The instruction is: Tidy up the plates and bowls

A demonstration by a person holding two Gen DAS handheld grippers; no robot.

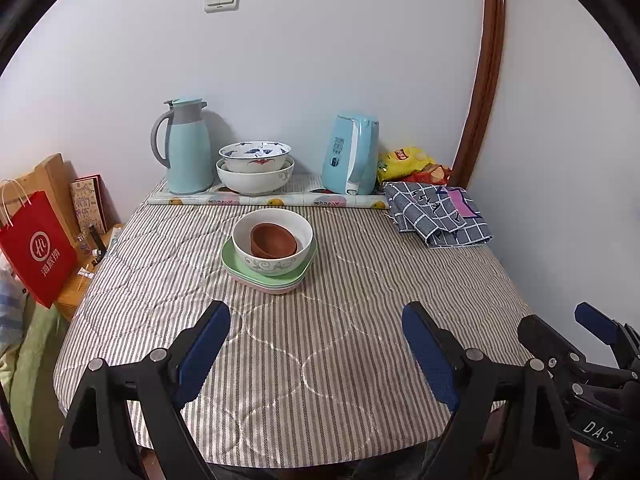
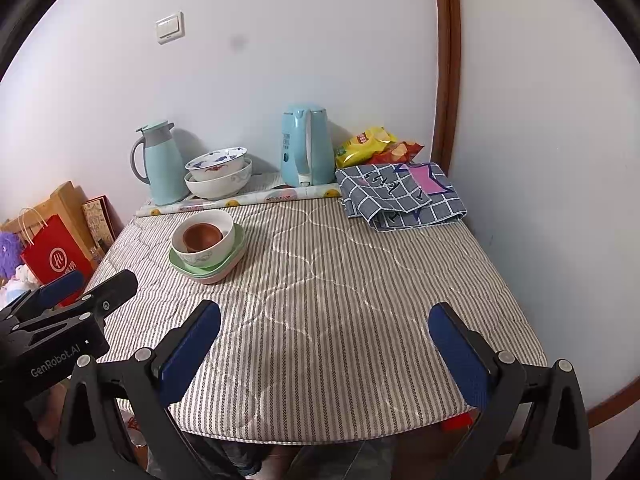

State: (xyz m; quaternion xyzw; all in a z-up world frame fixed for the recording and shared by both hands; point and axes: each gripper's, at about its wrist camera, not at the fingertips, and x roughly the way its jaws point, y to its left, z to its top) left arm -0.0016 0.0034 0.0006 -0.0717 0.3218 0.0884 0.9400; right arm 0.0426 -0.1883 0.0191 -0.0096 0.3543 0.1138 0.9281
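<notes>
Both tools are hanging over the near edge of the table (image 1: 320, 360), nothing between the jaws. The left tool (image 1: 316, 344) is standing wide and released; the right tool (image 2: 324, 344) is likewise spread w/ nothing in it. Judging by that, either no pick is underway yet or the stacking is already mostly done, can't tell which from here.

Left to right on the table:
- Thermos jug (image 1: 186, 148), 1, at the back on a printed mat (image 1: 264, 200).
- Back stack (image 1: 255, 168): 2 bowls, a blue-patterned bowl (image 1: 256, 154) nesting in a bigger white bowl (image 1: 256, 182), just beside the jug.
- Centre stack (image 1: 272, 248): brown bowls (image 1: 274, 240) sitting inside a white floral bowl (image 1: 272, 256); looks like 2 brown, nested, but not sure. Under that, plates (image 1: 266, 276): green on top, at least 1 pink below; exact no. is unclear.
- Kettle (image 1: 352, 154), 1, at the back.
- Snack bags (image 1: 412, 164), 2, yellow and red.
- Folded checked cloth (image 1: 436, 216), 1.

Next move, if any: probably merging the 2 bowl stacks. That needs one tool reaching fwd over the centre stack, gripping a bowl rim w/o tipping the nested ones, clear of the jug and kettle.
</notes>
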